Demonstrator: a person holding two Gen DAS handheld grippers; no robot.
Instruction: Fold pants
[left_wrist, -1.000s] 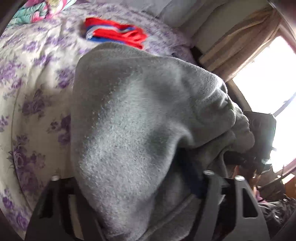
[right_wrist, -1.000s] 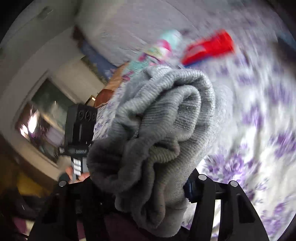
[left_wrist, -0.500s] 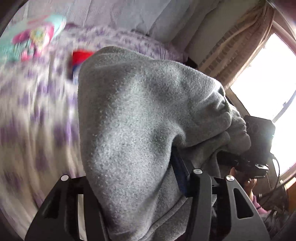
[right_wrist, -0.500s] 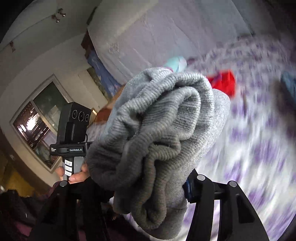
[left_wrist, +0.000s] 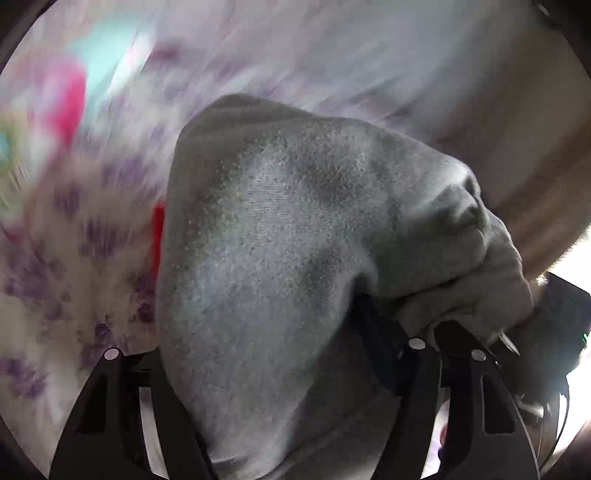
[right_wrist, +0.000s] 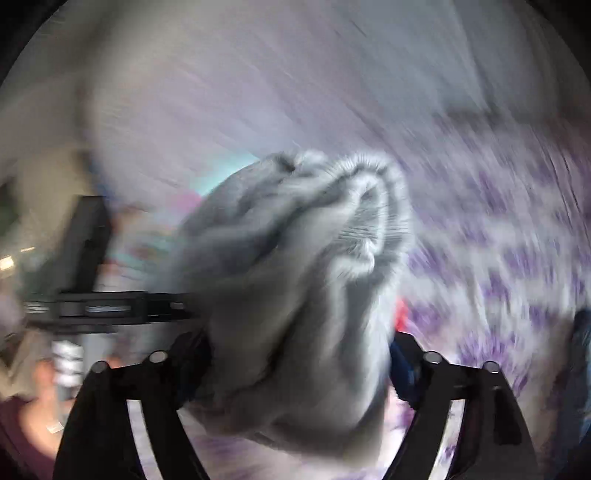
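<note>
The grey sweatpants (left_wrist: 266, 258) are bunched between the fingers of my left gripper (left_wrist: 266, 354), which is shut on them and holds them above the bed. The cloth fills the middle of the left wrist view and hides the fingertips. My right gripper (right_wrist: 291, 354) is shut on another bunched, ribbed part of the same pants (right_wrist: 295, 280). The right gripper's body shows at the right edge of the left wrist view (left_wrist: 554, 325). The left gripper's body shows at the left of the right wrist view (right_wrist: 88, 288). Both views are blurred by motion.
A bedsheet with purple flowers (left_wrist: 66, 258) (right_wrist: 517, 258) lies below. A red garment (left_wrist: 159, 236) (right_wrist: 400, 314) peeks out behind the pants. A teal and pink cloth (left_wrist: 74, 81) lies far left. A pale wall (right_wrist: 258, 74) is behind.
Both grippers have swung upward with the pants still held. The bed has slid down in both views, more wall shows, and the views have become blurred.
</note>
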